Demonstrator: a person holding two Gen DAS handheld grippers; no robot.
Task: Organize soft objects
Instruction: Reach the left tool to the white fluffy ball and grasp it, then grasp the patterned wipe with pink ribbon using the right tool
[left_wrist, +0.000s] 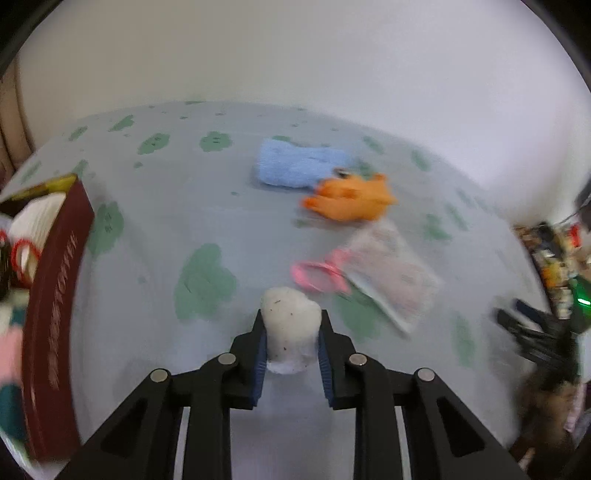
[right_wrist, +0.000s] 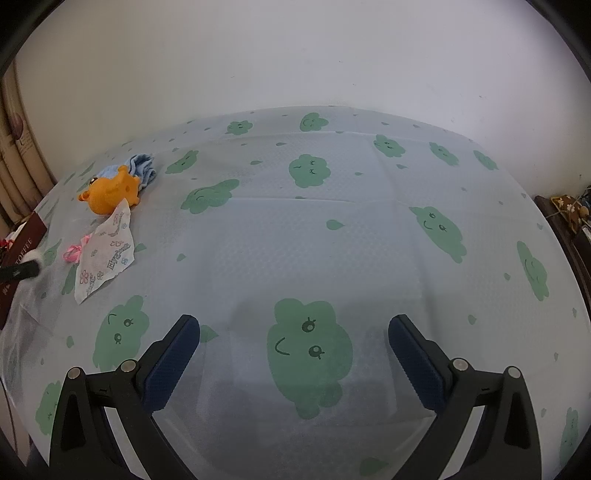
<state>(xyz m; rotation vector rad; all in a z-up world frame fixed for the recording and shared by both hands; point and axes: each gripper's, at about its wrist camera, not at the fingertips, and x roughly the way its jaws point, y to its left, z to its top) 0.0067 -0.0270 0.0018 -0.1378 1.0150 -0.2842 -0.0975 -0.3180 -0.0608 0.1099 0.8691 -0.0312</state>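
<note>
A pale blue tablecloth printed with green smiling clouds (right_wrist: 332, 229) fills both frames beneath a bare white wall (right_wrist: 295, 55), my right claw (right_wrist: 294, 332) gaping empty at bottom centre. At lower centre of the left view, my left claw (left_wrist: 291, 332) pinches a small white fluffy cotton wad (left_wrist: 290, 321) across its middle. It looks feather-light and squashy, so I judge a gentle mid-body squeeze enough.

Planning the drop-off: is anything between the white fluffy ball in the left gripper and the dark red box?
Nothing visible. The left gripper holds the white ball; only bare tablecloth lies between it and the red box to its left.
</note>
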